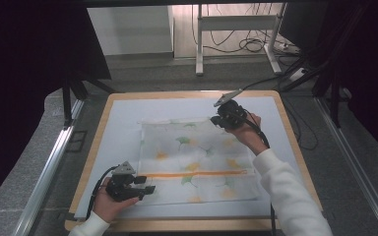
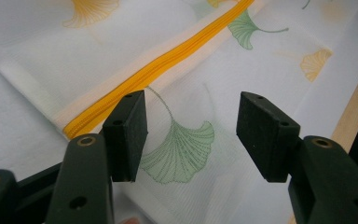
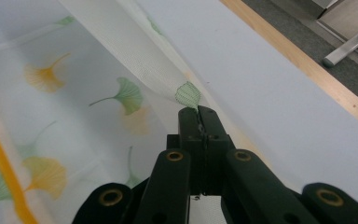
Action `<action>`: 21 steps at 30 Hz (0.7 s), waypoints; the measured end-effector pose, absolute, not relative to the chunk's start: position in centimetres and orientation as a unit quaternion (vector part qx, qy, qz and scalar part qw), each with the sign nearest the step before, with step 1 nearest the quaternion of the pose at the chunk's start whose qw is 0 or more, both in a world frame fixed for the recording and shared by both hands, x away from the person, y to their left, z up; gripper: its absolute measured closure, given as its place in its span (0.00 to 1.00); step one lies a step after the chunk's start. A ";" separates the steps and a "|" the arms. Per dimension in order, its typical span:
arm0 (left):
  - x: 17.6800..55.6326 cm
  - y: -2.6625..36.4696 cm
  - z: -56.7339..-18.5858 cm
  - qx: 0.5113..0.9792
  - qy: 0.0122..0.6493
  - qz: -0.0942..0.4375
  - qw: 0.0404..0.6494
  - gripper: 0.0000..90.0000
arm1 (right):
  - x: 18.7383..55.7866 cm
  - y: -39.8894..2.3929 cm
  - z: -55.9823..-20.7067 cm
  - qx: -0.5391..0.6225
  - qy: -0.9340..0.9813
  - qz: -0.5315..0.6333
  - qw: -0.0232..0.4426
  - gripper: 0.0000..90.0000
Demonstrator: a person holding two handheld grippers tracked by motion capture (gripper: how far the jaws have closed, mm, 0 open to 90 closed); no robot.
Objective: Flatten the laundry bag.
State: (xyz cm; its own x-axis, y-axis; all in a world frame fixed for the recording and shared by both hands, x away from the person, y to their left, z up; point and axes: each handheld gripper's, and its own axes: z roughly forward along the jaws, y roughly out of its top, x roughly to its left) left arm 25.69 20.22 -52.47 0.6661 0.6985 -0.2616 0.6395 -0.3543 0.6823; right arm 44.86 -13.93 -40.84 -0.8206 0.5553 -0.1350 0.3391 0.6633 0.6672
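A white mesh bag (image 1: 197, 157) printed with green and yellow ginkgo leaves lies flat on the white mat, an orange zipper (image 1: 197, 174) running across its near part. My left gripper (image 1: 147, 184) rests at the bag's near left corner, open. In the left gripper view its jaws (image 2: 191, 116) stand apart over a green leaf, just right of the zipper's (image 2: 168, 58) end, with nothing pinched. My right gripper (image 1: 215, 120) is at the bag's far right corner. In the right gripper view it (image 3: 199, 114) is shut on the bag's (image 3: 98, 70) edge, and the fabric rises in a ridge to the tips.
The white mat (image 1: 123, 128) covers a wooden table whose rim (image 1: 295, 142) shows on the right. Beyond the far edge, a white desk frame (image 1: 199, 44) and cables stand on the grey floor. Metal rails run along both sides.
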 end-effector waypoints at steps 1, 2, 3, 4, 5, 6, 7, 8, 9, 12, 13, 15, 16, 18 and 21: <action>25.7 20.2 -52.5 0.823 0.406 0.037 0.396 0.48 | 45.4 -14.0 -40.9 0.253 0.896 0.326 0.166 0.99; 25.7 20.1 -52.5 0.824 0.405 0.038 0.395 0.48 | 45.7 -14.0 -41.0 0.255 0.896 0.324 0.166 0.99; 25.8 20.1 -52.6 0.825 0.405 0.038 0.393 0.48 | 46.2 -14.0 -41.1 0.257 0.896 0.322 0.169 0.99; 25.8 20.1 -52.6 0.826 0.404 0.038 0.391 0.47 | 46.6 -14.0 -41.1 0.261 0.895 0.320 0.170 0.99; 25.9 20.1 -52.6 0.826 0.405 0.037 0.390 0.48 | 47.0 -14.0 -41.2 0.263 0.894 0.321 0.171 0.99; 25.9 20.0 -52.7 0.827 0.405 0.037 0.389 0.48 | 47.4 -14.0 -41.2 0.267 0.891 0.323 0.175 0.99; 26.0 20.0 -52.8 0.828 0.404 0.036 0.388 0.48 | 47.9 -14.0 -41.2 0.272 0.889 0.323 0.178 0.99; 26.0 19.9 -52.8 0.829 0.403 0.035 0.386 0.48 | 48.5 -13.9 -41.3 0.278 0.886 0.324 0.183 0.99; 26.1 19.8 -52.9 0.830 0.403 0.035 0.385 0.48 | 49.1 -13.9 -41.3 0.282 0.883 0.324 0.189 0.99; 26.2 19.6 -53.0 0.832 0.401 0.033 0.380 0.48 | 51.1 -13.6 -41.7 0.296 0.875 0.317 0.216 0.99; 26.2 19.6 -53.0 0.834 0.400 0.033 0.380 0.48 | 52.0 -13.6 -42.0 0.305 0.869 0.310 0.235 0.97; 26.2 19.6 -53.1 0.834 0.400 0.033 0.379 0.48 | 53.4 -13.9 -42.6 0.334 0.851 0.305 0.265 0.81; 26.2 19.7 -53.1 0.835 0.399 0.034 0.377 0.48 | 53.8 -14.1 -42.7 0.345 0.846 0.305 0.270 0.79; 26.2 19.8 -53.1 0.836 0.397 0.033 0.376 0.48 | 54.2 -14.7 -42.8 0.366 0.833 0.324 0.261 0.74; 26.2 19.9 -53.1 0.834 0.399 0.032 0.379 0.48 | 53.7 -15.1 -42.3 0.364 0.827 0.333 0.271 0.64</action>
State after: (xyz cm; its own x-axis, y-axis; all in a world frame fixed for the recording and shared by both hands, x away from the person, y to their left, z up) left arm 26.25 19.89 -53.06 0.6795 0.6899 -0.2494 0.6417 -0.3942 0.6579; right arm 53.70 -15.09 -42.28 -0.5888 0.7819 -0.2047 0.4211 0.5129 0.7481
